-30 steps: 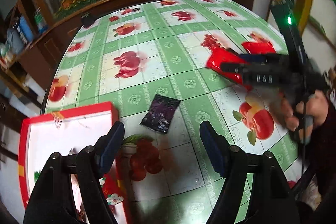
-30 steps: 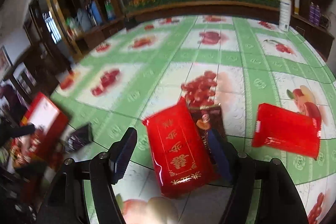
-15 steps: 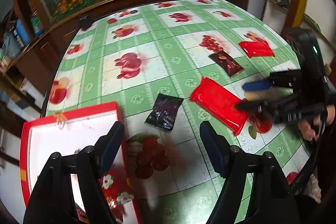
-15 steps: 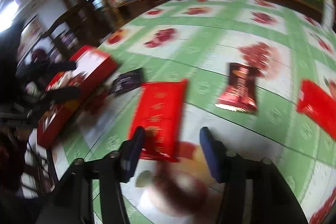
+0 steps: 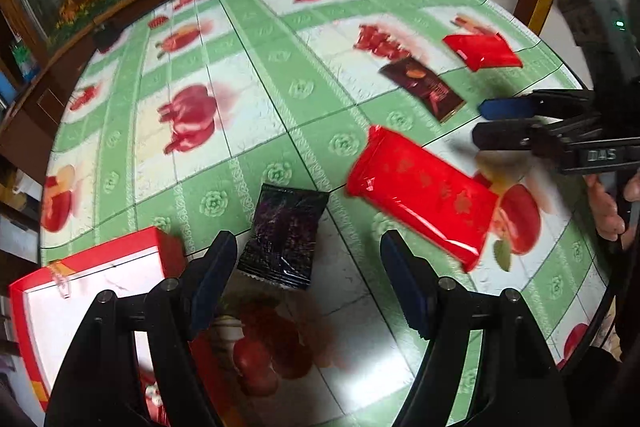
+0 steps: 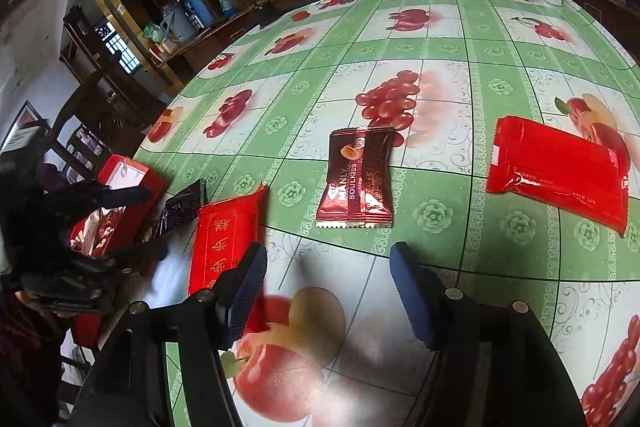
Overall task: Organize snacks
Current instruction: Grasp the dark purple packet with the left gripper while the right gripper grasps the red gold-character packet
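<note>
Red box (image 5: 92, 291) partly cut off by frame edge; left tool (image 5: 308, 283) released, right tool (image 6: 328, 291) opening, both empty.

The dark red snack packet (image 6: 355, 179), lying flat on the fruit-print tablecloth (image 6: 440, 39), carries the words "MANLY" and "SOULKISS" in light lettering running lengthwise along its middle. The long red packet (image 6: 224, 239) bears gold Chinese characters in a bordered strip; two can be made out as "步" and "糕". The right gripper (image 5: 484, 121), seen from the left wrist view, shows the marking "DAS" on its black body. Fine print on the other red packet (image 6: 560, 171) is too small to read.
</note>
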A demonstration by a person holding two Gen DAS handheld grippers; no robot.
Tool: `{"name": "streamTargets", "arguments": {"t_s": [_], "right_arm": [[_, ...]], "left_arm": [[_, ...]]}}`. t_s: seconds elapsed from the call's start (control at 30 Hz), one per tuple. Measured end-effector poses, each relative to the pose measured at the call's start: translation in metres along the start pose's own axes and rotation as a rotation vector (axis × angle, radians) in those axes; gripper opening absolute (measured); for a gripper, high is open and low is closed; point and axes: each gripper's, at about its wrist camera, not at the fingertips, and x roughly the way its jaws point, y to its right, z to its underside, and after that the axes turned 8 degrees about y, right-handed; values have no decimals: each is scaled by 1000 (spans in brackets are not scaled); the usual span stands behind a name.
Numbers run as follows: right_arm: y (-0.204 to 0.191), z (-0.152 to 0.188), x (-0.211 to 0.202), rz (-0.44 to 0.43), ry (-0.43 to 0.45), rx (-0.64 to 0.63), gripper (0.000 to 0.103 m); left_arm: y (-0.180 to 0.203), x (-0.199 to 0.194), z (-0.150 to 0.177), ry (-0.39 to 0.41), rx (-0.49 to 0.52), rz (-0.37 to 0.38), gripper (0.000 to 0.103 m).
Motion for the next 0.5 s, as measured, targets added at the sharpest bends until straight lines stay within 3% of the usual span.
{"name": "streamTargets", "arguments": {"t_s": [0.1, 0.2, 0.23, 0.27, 0.5], "right_arm": [[-3, 0, 1, 2, 1, -8, 67], [-6, 1, 1, 6, -3, -25, 68], [-7, 1, 2, 3, -5, -29, 68], [-8, 1, 2, 1, -6, -34, 68], [-23, 6, 5, 9, -16, -110, 71]], "left_arm": [[-5, 12, 0, -36, -22, 31, 72], [-3, 18, -1, -33, -27, 63, 46], [-2, 18, -1, -22, -27, 71, 33], [0, 17, -1, -19, -27, 69, 29], [16, 10, 5, -12, -49, 39, 26]]}}
